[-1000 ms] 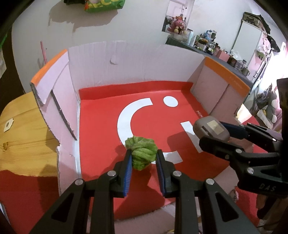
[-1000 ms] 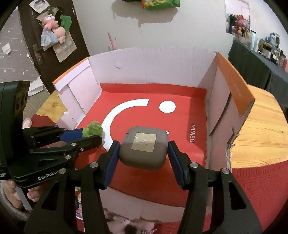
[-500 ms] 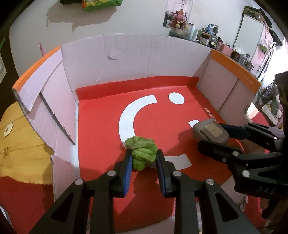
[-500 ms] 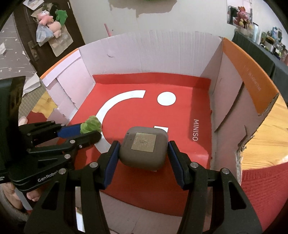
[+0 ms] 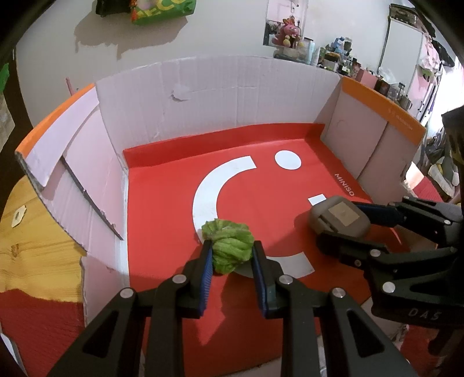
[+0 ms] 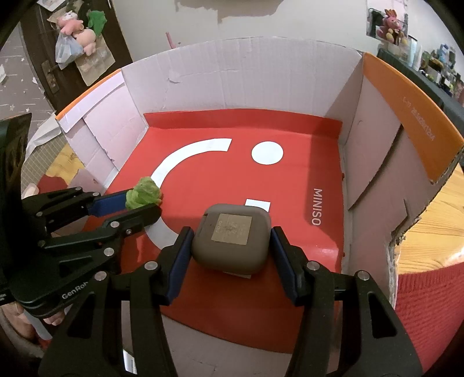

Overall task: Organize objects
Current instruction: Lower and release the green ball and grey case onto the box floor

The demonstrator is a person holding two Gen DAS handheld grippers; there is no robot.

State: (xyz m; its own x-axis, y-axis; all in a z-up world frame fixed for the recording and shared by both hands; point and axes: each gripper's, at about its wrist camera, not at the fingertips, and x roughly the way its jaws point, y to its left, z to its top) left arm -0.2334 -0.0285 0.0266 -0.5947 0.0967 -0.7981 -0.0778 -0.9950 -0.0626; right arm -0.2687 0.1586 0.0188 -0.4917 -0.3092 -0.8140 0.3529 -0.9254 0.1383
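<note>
We had left claw clamped on green ball | right claw gripping grey case | both above box floor, case rightward.

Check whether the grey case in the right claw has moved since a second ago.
Yes. The grey case has advanced deeper over the box, now overlapping the white rectangle on the red floor.

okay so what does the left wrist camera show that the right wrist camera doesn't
Only the left wrist view shows the green snack bag hung on the wall and the white cabinet at far right.

Only the right wrist view shows the dark door with plush toys hanging on it.

Both show the cardboard box, the left gripper shut on the green lettuce toy, and the right gripper shut on the grey case.
</note>
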